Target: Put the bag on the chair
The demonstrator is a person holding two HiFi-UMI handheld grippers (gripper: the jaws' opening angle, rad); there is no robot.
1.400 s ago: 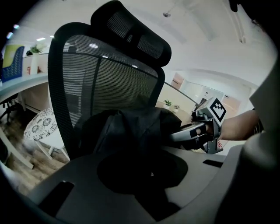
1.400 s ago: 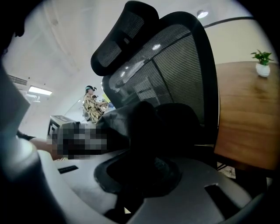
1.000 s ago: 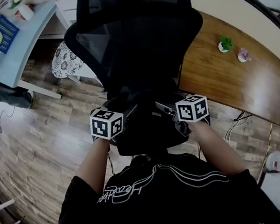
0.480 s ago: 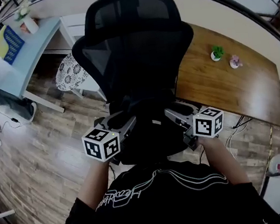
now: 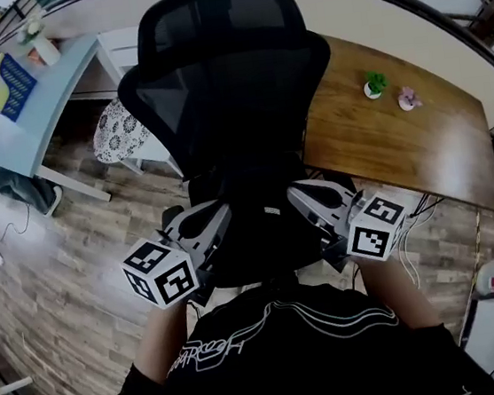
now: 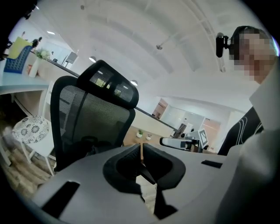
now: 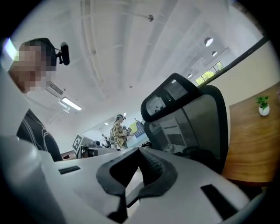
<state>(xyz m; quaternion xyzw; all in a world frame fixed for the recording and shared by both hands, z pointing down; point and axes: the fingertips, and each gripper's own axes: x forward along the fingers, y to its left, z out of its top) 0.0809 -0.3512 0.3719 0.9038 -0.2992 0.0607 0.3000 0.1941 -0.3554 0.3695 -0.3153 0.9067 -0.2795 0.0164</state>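
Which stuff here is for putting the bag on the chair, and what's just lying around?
For the job: black bag, chair, left gripper, right gripper, both just closed, empty.
Just lying about: wooden desk, green plant, pink object, patterned stool, blue table.

Black T-shirt [image 5: 284, 353] (white line print), grey left gripper [image 6: 140, 151], grey right gripper [image 7: 139, 154], black-and-white marker cubes [image 5: 160, 274]

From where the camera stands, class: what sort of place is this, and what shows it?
Most likely an office: a mesh chair, a wooden desk with small plants, and a second desk at left.
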